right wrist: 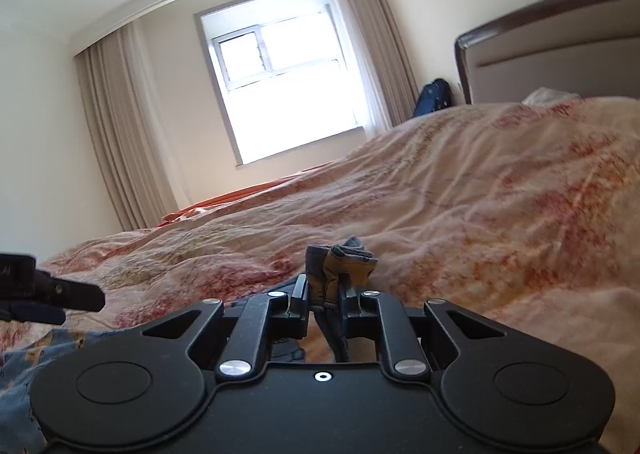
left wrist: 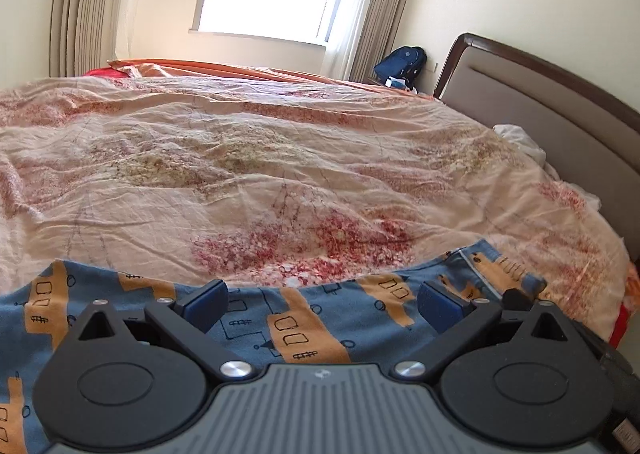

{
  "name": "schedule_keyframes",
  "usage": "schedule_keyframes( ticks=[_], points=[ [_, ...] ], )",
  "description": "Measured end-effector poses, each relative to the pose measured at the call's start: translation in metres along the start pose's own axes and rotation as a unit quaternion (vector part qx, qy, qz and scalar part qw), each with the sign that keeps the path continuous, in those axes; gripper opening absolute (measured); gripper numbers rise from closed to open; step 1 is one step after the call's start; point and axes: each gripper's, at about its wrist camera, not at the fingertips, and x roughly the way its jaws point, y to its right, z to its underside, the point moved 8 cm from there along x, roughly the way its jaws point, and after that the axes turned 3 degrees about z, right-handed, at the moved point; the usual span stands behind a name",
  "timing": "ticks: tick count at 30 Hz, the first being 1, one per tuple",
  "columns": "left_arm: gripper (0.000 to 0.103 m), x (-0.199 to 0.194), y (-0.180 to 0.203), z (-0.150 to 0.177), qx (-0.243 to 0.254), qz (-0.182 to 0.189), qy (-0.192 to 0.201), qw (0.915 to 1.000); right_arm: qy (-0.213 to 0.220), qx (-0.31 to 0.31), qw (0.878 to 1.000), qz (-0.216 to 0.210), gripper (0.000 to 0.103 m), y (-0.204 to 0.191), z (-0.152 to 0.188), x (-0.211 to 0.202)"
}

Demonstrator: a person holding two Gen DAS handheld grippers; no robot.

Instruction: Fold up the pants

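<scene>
Across the near edge of a bed covered by a wrinkled cream quilt with red floral print [left wrist: 280, 157] lie the blue cotton pants patterned with orange blocks and black line drawings [left wrist: 296, 326], spread fairly flat just beneath the left gripper [left wrist: 324, 304]. That left claw hangs over the cloth with its blue-padded fingers [left wrist: 208, 300] wide apart and nothing between them. The right gripper [right wrist: 323, 300] is pinched tight on a bunched corner of the same pants, a tuft of orange and blue fabric poking up past its fingertips, raised slightly off the quilt. Judging by this, the step in hand is taking a second hold so that one edge can be carried over. To do it well, the left claw should probably come down on the edge of the fabric level with the right one's hold, catching every layer at that spot rather than only the top one; both holds then want to rise together, keeping the edge taut between them, so the fold lands straight. A dark wooden headboard with a grey padded panel [left wrist: 540, 93] stands well apart.
</scene>
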Motion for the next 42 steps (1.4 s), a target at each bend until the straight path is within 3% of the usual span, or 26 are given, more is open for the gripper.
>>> schedule_keyframes(
  ticks=[2,4,7,9,11,17,23,28,29,32,33,42],
  points=[
    [0.103,0.000,-0.004,-0.003,-0.039,0.054,-0.005,0.9977,0.014,-0.050,0.998,-0.026,0.015,-0.026,-0.004,-0.008],
    [0.102,0.005,-0.008,0.001,-0.094,0.131,-0.028,0.9864,0.019,-0.085,0.995,-0.057,0.015,-0.051,-0.003,-0.015],
    [0.102,0.017,-0.013,0.016,-0.157,0.184,-0.059,0.9685,-0.004,-0.083,0.989,-0.123,0.014,-0.082,0.005,-0.024],
    [0.102,0.024,-0.018,0.028,-0.157,0.175,-0.072,0.9693,-0.019,-0.088,0.981,-0.171,0.014,-0.103,0.017,-0.035],
    [0.099,0.030,-0.022,0.038,-0.156,0.160,-0.079,0.9715,-0.031,-0.108,0.975,-0.191,0.014,-0.119,0.030,-0.043],
    [0.083,0.032,-0.038,0.056,-0.182,0.153,-0.056,0.9696,-0.072,-0.114,0.973,-0.185,0.014,-0.123,0.062,-0.037],
    [0.082,0.029,-0.039,0.060,-0.205,0.155,-0.053,0.9649,-0.064,-0.068,0.977,-0.192,0.014,-0.109,0.065,-0.039],
    [0.052,0.034,-0.038,0.061,-0.241,0.156,-0.056,0.9563,-0.053,-0.049,0.978,-0.197,0.014,-0.104,0.062,-0.046],
    [0.037,0.036,-0.038,0.061,-0.242,0.153,-0.056,0.9566,-0.053,-0.049,0.978,-0.196,0.014,-0.104,0.062,-0.046],
    [0.016,0.036,-0.039,0.062,-0.239,0.137,-0.047,0.9602,-0.056,-0.052,0.978,-0.192,0.014,-0.104,0.062,-0.047],
    [0.013,0.035,-0.038,0.062,-0.237,0.136,-0.042,0.9609,-0.056,-0.053,0.979,-0.190,0.014,-0.103,0.062,-0.047],
    [0.011,-0.001,-0.019,0.036,-0.154,0.124,0.015,0.9801,-0.042,-0.069,0.979,-0.185,0.014,-0.111,0.055,-0.055]
  ],
)
